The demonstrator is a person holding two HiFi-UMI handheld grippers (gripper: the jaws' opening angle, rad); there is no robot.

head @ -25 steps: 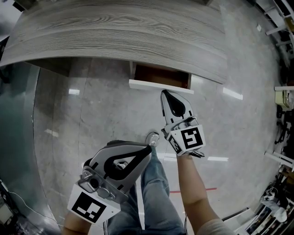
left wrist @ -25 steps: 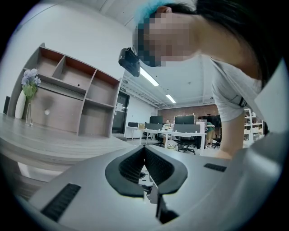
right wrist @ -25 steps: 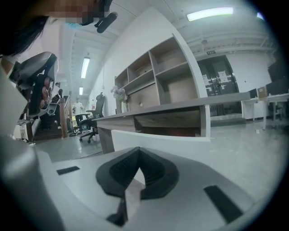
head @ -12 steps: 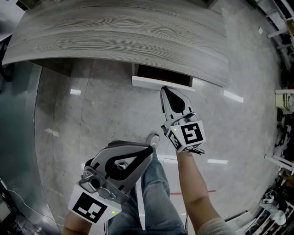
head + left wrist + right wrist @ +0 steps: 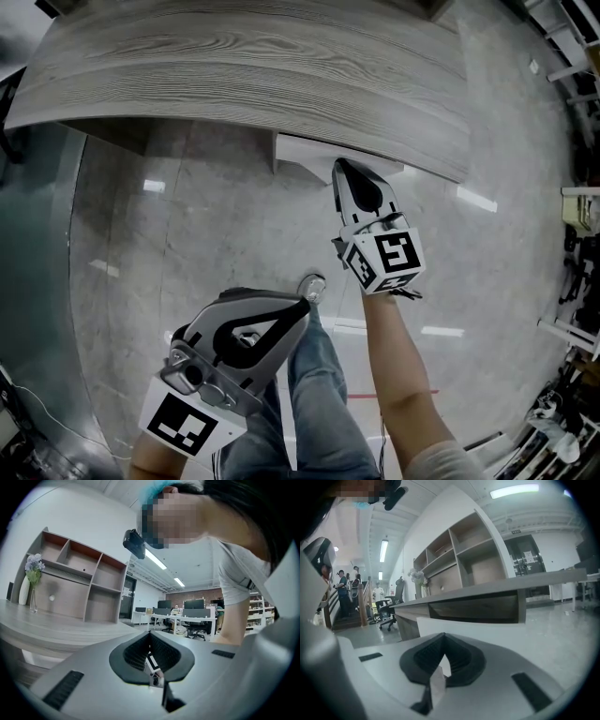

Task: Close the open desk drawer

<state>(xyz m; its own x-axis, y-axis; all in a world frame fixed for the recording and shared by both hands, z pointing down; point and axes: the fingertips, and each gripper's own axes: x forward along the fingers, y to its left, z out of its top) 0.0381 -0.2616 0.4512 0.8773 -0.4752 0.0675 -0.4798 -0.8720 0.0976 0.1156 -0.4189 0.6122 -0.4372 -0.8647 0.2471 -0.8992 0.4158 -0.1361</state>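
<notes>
Drawer front (image 5: pixel 305 150), stiff and free-sliding I'd judge, is meeting my right gripper (image 5: pixel 338 168), jaws together (I'm pushing its flat face, not grasping).

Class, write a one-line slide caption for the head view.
Right tongs meet the white drawer front, nearly shut beneath the grey wood-grain desk top; left tongs hang low.

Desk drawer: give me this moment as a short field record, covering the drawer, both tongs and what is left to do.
drawer front: white, nearly in, juts a little from under the desk top; inside not visible
right tongs: shut, empty, tip at the drawer front
left tongs: shut, empty, held low by the person's leg, away from the desk
left to do: probably a short last push
</notes>
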